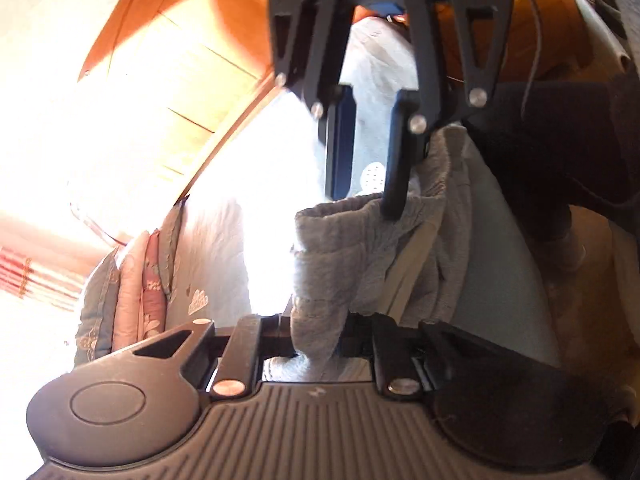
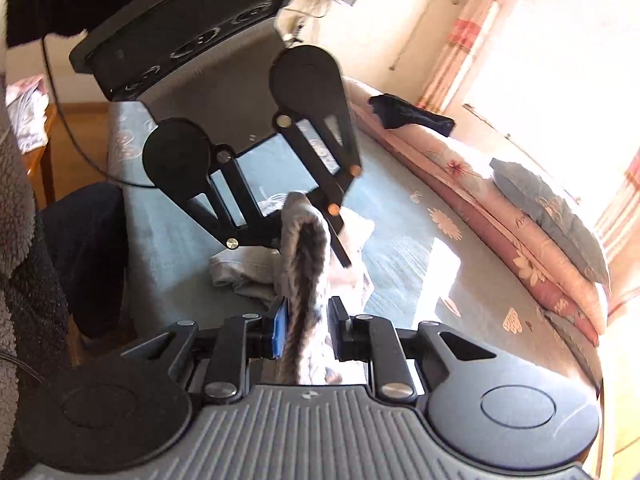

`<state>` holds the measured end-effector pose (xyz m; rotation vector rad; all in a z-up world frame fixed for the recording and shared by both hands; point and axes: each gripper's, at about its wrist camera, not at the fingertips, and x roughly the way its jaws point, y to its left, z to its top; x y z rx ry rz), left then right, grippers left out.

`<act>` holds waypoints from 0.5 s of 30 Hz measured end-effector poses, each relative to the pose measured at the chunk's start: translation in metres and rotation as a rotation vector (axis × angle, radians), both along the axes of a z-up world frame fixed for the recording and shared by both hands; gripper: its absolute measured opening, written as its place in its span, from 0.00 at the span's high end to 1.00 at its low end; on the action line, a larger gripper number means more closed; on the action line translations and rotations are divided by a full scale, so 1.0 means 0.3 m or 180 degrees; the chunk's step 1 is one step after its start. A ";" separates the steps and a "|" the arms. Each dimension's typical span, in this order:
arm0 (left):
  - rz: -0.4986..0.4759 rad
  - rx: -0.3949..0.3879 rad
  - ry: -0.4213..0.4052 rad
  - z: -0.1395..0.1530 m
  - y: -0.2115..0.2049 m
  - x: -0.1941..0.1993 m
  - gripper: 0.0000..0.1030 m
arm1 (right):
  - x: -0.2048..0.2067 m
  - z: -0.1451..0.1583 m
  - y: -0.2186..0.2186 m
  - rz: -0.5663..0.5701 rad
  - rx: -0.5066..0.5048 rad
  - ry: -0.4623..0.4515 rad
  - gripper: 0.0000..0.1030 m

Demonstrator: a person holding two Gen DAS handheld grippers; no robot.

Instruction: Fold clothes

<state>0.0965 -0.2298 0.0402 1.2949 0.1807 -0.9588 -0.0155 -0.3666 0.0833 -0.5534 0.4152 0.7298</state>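
Bedspread (image 2: 400,208) — pale blue, perhaps quilted.

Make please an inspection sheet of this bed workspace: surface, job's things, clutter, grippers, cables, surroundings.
Surface: bed with a light blue cover, one sunlit patch.
Job's things: grey garment, partly lifted off the bed, running between both grippers.
Clutter: black cloth on the pink quilt; blue pillow beside it.
Grippers: left gripper, tongs closed on the garment; right gripper, garment between its tongs, clamping unclear.
Cables: black cable by the bed's edge.
Surroundings: striped curtain, wooden floor.
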 end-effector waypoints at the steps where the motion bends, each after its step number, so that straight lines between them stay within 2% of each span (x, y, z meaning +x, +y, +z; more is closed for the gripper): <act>1: 0.0097 -0.0101 0.0009 0.014 -0.005 0.025 0.86 | 0.009 0.008 -0.048 -0.0192 0.0188 0.0040 0.58; 2: 0.0195 -0.0202 0.0018 0.028 -0.011 0.050 0.86 | 0.018 0.007 -0.089 -0.0364 0.0314 0.0065 0.51; 4: 0.0342 -0.0390 0.0047 0.046 -0.020 0.095 0.86 | 0.035 -0.031 -0.181 -0.0779 0.0494 0.0133 0.49; 6: 0.0443 -0.0491 0.0059 0.052 -0.033 0.134 0.86 | 0.027 -0.084 -0.241 -0.1048 0.0626 0.0264 0.33; 7: 0.0493 -0.0527 0.0041 0.050 -0.040 0.150 0.86 | 0.020 -0.115 -0.258 -0.1125 0.0699 0.0350 0.30; 11: 0.0604 -0.0609 0.0035 0.043 -0.079 0.213 0.86 | -0.064 -0.242 -0.290 -0.1282 0.0932 0.0639 0.26; 14: 0.0632 -0.0643 0.0033 0.039 -0.124 0.239 0.86 | -0.092 -0.321 -0.274 -0.1380 0.0856 0.0640 0.21; 15: 0.0647 -0.0664 0.0038 0.041 -0.139 0.196 0.86 | -0.092 -0.351 -0.264 -0.1438 0.0763 0.0620 0.21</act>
